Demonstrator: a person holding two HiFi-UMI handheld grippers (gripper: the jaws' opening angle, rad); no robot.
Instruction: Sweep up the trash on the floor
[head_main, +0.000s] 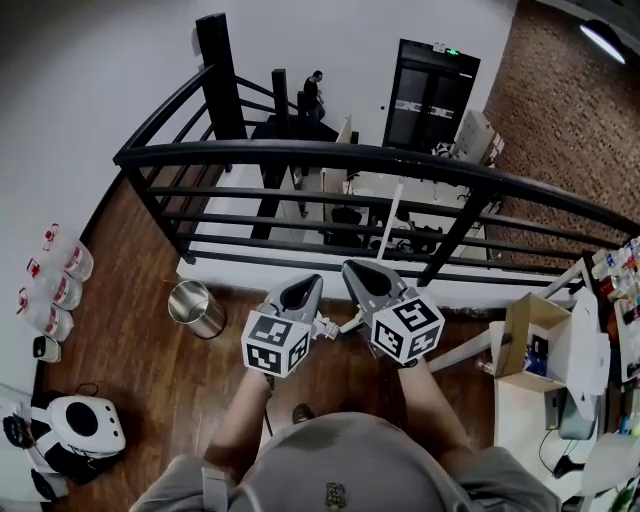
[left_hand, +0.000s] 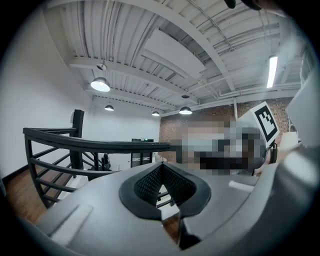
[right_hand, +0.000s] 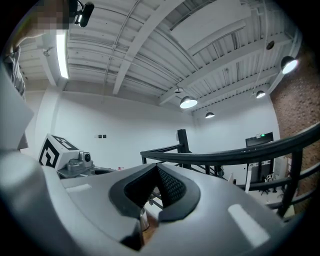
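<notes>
While the person is standing at the black railing (head_main: 330, 155) of an upper landing, the head view is showing both tools held out side by side in front of the body. The left gripper (head_main: 300, 292) and the right gripper (head_main: 360, 272) are pointing roughly level toward the rail, with their tips near each other. A steel bin (head_main: 195, 308) is standing on the wooden floor (head_main: 130, 270) at the left. No trash is showing on the boards in sight, nor any broom or dustpan.

In the left gripper view, the left gripper (left_hand: 161, 169) is keeping its jaws pressed pad to pad with nothing pinched between them, and it is looking out over the rail.

In the right gripper view, the right gripper (right_hand: 156, 172) is likewise closed tight and carrying nothing.

As I judge it, no sweeping stroke is going on. This scene is fitting either a floor yet to be searched for litter, tool not yet in hand, or a floor already clean with the tools put away. Anything to come is calling for open jaws and a downward look.
</notes>
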